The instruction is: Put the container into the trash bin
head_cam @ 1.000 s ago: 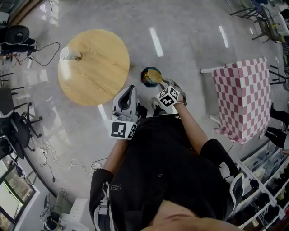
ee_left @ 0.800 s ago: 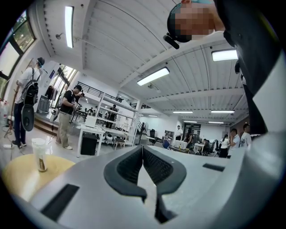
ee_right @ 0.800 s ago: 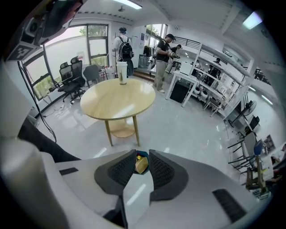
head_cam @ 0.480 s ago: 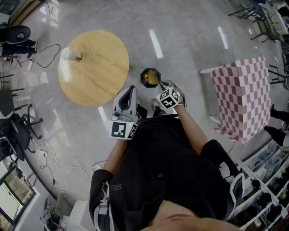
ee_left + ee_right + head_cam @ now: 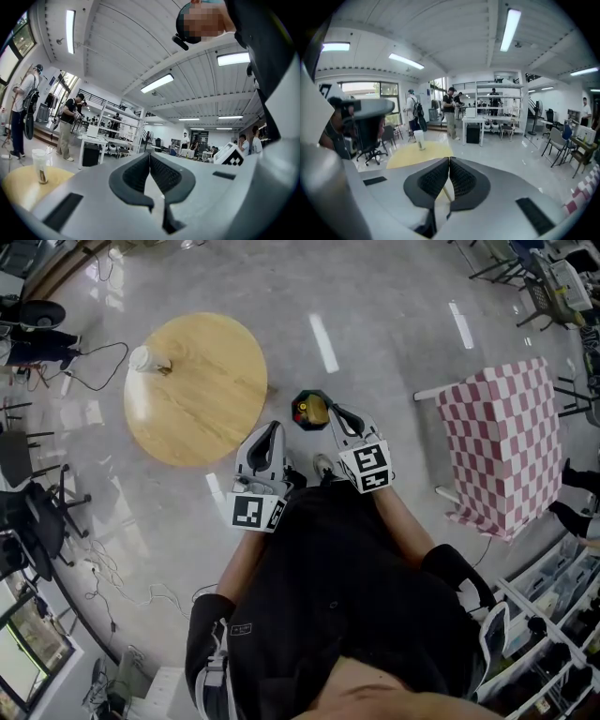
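Left tongs (image 5: 271,427), right tongs (image 5: 335,412) clenched empty; container (image 5: 318,410) in trash bin (image 5: 298,401) at 12 o'clock looks light, stiff, rim-grippable.

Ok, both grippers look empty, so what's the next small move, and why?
Probably open the left gripper and turn it toward the cup on the round table. Both it and the right gripper are shut on nothing, and a yellow container already lies in the bin. The cup stands upright near the table's edge, on the left gripper's side.
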Tool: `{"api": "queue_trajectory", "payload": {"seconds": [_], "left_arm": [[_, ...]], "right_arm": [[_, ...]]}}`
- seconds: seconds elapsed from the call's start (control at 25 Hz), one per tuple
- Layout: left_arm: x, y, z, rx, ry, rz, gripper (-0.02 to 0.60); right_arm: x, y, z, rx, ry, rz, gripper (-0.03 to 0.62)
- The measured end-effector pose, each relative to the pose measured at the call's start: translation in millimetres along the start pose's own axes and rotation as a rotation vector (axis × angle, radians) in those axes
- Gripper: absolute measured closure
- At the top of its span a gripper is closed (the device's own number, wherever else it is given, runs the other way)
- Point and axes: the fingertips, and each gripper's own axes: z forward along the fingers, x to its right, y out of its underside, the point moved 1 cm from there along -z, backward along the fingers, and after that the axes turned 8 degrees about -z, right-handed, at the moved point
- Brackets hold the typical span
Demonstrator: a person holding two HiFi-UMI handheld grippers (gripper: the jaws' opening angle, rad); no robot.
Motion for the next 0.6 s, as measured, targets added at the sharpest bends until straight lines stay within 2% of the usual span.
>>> {"api": "queue_trajectory", "payload": {"seconds": [0.12,0.24,0.6], "left_arm": [[1.1,0.4,1.2,0.002,0.003,0.001,0.571],[4.2,0.1,4.0,0.005,0.009,0.001,0.571],[12.6,0.4,10.1,0.009,0.019,0.004,0.571]], "right_arm": [[-6.3,-37.7,-28.5,0.131,-0.007,0.008,0.566],[-14.1,-59.6,-50.4,0.2,-0.026,-0.006,0.566],[-10.0,-55.1,-61.9,0.199,0.012,-0.001,0.568]]}}
